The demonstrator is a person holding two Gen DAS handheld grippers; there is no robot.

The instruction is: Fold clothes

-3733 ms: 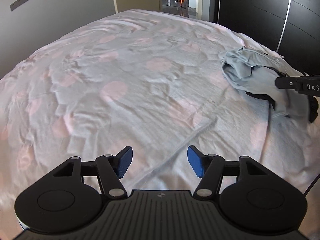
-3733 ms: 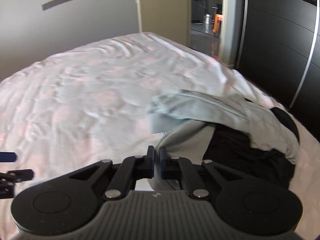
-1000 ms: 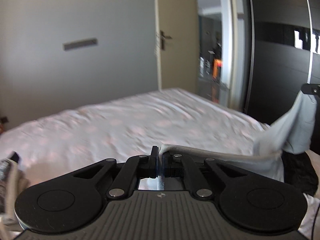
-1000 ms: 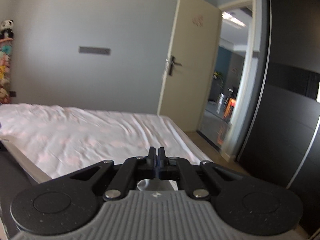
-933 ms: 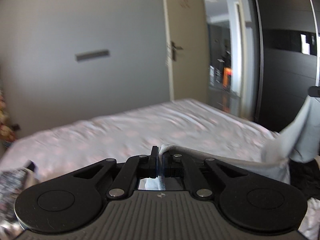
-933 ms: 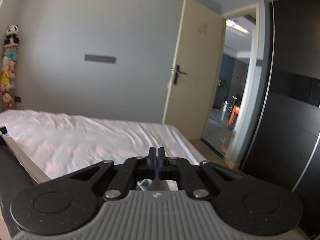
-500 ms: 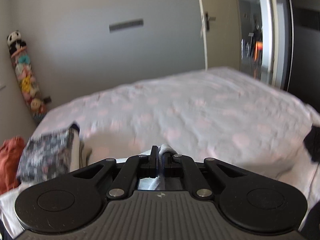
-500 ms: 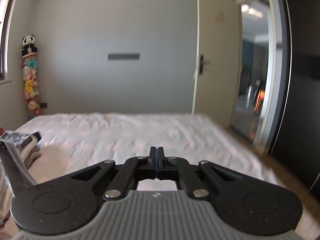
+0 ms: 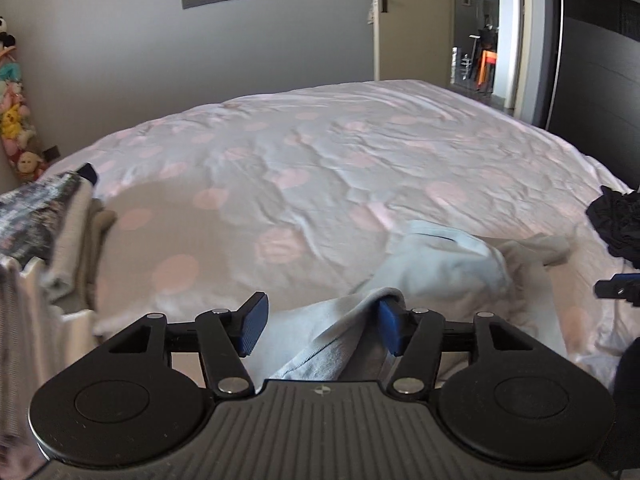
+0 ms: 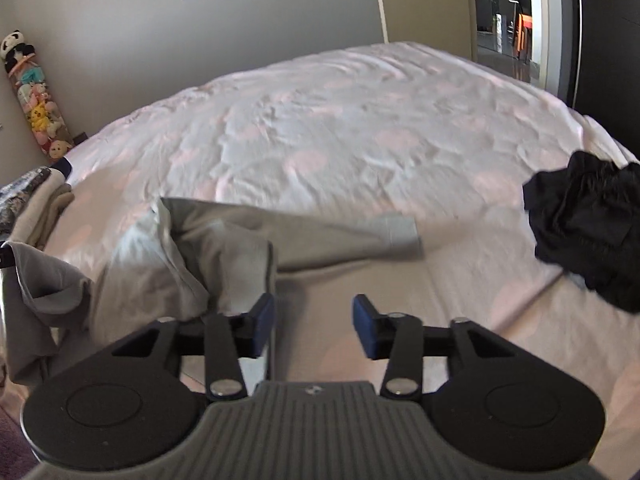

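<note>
Jaws of the left tool (image 9: 318, 330) and right tool (image 10: 313, 328) are opening at bottom centre, grey garment (image 10: 224, 248) lying crumpled mid-frame on the bed (image 10: 340, 140) and draping over one left-tool pad, black clothing (image 10: 588, 236) sitting at the right edge.

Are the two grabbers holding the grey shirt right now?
No. Both the left gripper and the right gripper are opening; the grey shirt lies loose on the bed, one edge draped over a left finger.

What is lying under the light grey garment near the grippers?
The light grey garment lies crumpled on the bed's pink-dotted sheet, one sleeve stretched out flat. Whether anything sits beneath its bunched folds cannot be seen; the cloth covers it.
</note>
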